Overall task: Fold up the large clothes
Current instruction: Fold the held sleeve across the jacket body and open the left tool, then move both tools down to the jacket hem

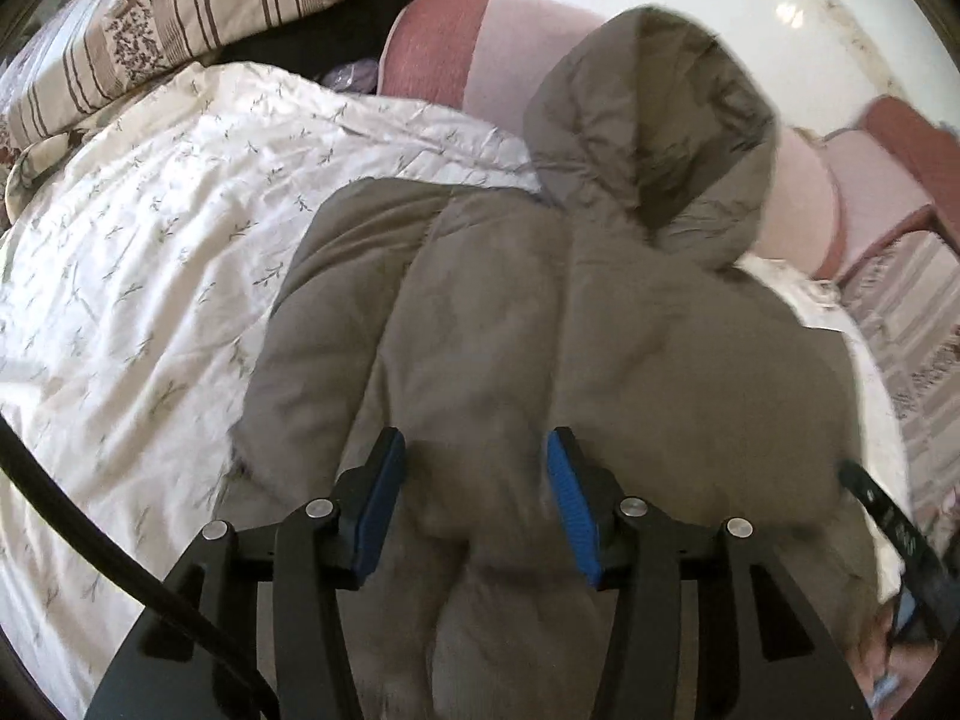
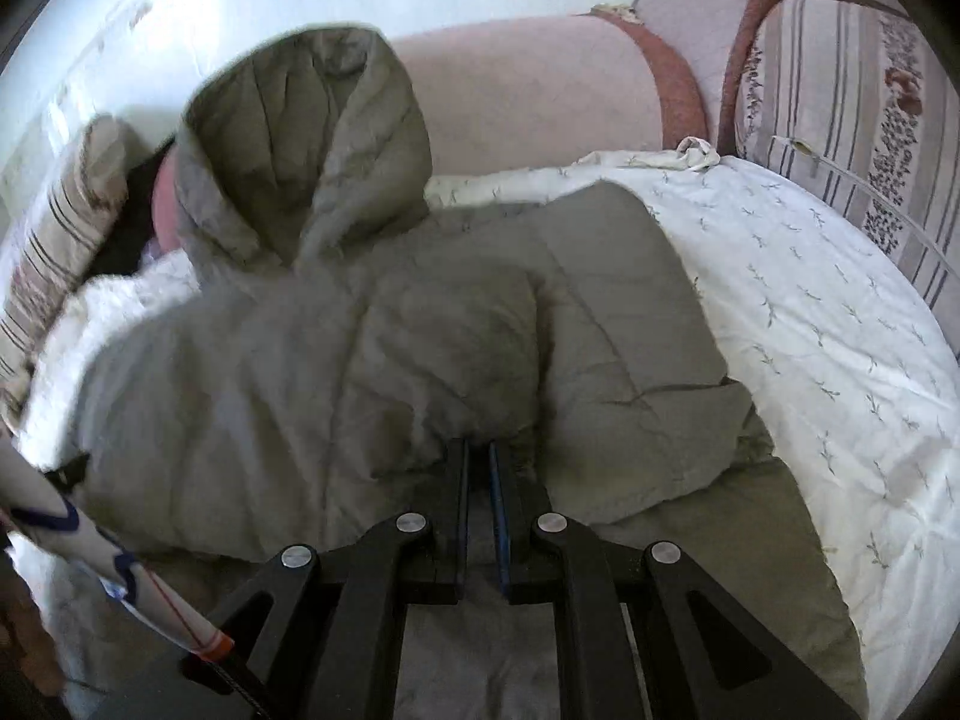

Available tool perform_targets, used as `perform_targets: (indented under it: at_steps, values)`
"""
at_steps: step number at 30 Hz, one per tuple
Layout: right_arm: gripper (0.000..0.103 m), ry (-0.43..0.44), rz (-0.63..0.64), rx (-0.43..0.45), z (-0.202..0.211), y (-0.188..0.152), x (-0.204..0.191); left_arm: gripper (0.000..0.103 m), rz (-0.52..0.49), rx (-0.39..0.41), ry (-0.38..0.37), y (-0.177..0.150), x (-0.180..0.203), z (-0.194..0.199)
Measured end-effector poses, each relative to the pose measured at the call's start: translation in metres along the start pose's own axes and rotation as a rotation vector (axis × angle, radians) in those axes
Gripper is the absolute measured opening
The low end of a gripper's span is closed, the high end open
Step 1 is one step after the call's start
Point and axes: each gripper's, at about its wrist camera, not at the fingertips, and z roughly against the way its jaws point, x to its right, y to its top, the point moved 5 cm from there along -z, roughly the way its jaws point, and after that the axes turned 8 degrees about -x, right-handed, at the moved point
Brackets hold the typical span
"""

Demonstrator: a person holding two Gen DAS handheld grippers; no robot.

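- a grey-brown quilted puffer jacket w/ hood [image 1: 540, 324] is spread on a white bedsheet printed w/ small grey sprigs [image 1: 138, 252]; its hood [image 2: 300, 144] is propped against a pink cushioned backrest [image 2: 528, 90] at the far edge.
- left gripper [image 1: 474, 450] is held wide open, blue-padded fingers [image 1: 567, 498] apart over the jacket's near part; puffed fabric is seen between them but nothing is clamped.
- right gripper [image 2: 478, 450] is nearly closed, only a narrow slit left; a jacket fold appears pinched at the tips, though the contact is shadowed and can't be confirmed.
- open sheet is seen left of the jacket in the left wrist view and right of it in the right wrist view; jacket's side edges lie well inside the sheet.
- a striped floral pillow [image 1: 180, 6] borders the sheet at the far left corner.
- jacket's near hem is cut off below both grippers; blur softens the hood outline.
- a white sleeve w/ blue and red marks [image 2: 108, 564] is partly seen at the lower left of the right wrist view.
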Motion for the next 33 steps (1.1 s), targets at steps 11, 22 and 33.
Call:
perform_targets:
  at_steps: [11,22,33]
  values:
    - [0.010,0.091,0.142,-0.027,0.068,-0.056,-0.026,0.051,-0.049,0.018,0.082,-0.137,0.004,0.078]
    - [0.023,0.050,0.253,-0.121,0.115,-0.181,-0.027,0.057,-0.198,0.030,0.210,-0.243,0.026,0.075]
    - [0.023,0.041,0.173,-0.117,0.140,-0.240,0.009,0.062,-0.213,0.121,0.223,-0.266,0.020,0.098]
